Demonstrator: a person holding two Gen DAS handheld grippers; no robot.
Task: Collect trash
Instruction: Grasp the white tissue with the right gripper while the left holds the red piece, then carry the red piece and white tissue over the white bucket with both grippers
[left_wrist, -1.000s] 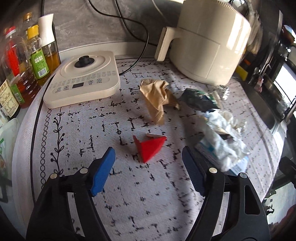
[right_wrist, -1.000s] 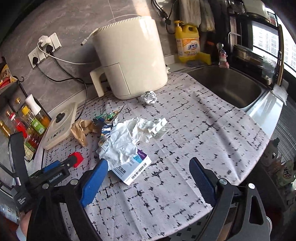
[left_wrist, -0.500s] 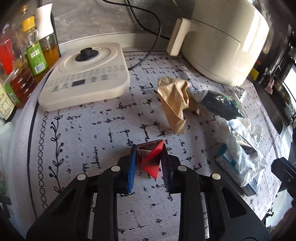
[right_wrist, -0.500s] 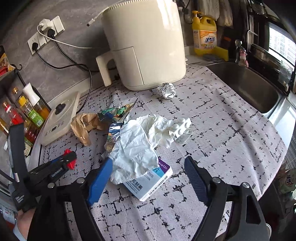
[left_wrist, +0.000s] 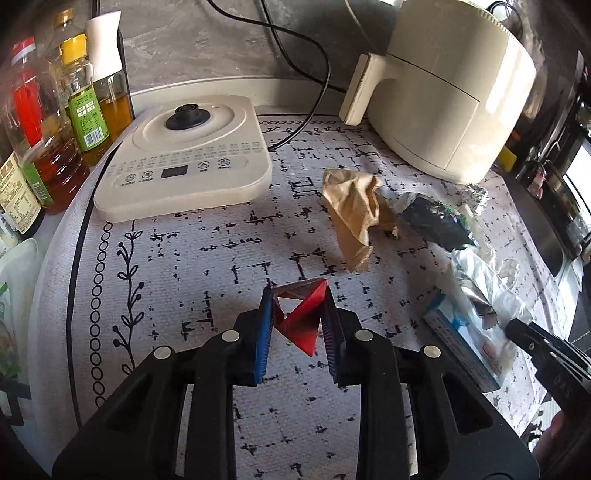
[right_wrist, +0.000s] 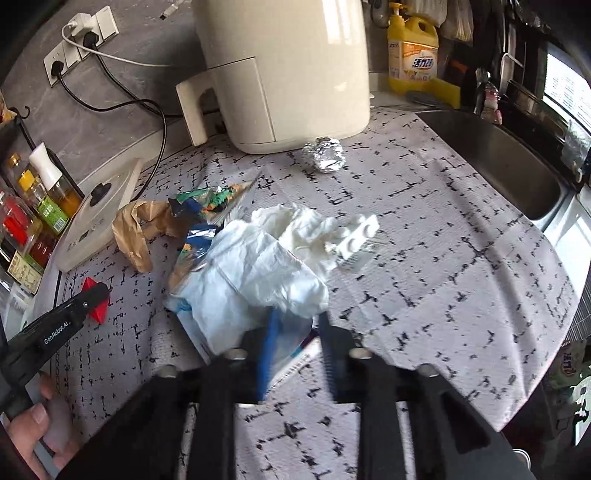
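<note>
On the counter (left_wrist: 184, 266), the left tool (left_wrist: 297, 320) pinches one red wrapper (left_wrist: 303, 314). The right tool (right_wrist: 295, 332) has just closed on the one box (right_wrist: 291, 343) under one white tissue (right_wrist: 258, 273). One brown paper (left_wrist: 351, 210) and one foil ball (right_wrist: 325, 153) lie beyond.

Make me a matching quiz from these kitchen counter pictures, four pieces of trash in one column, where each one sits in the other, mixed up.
Things:
1. red folded paper scrap
2. crumpled silver foil ball
3. brown crumpled paper bag
4. white crumpled tissue

Places:
A. beside the base of the cream air fryer
B. lying on the small blue and white box
C. between the fingers of the left hand-held gripper
D. loose on the mat, right of the cream induction cooker

Pairs: 1-C, 2-A, 3-D, 4-B
</note>
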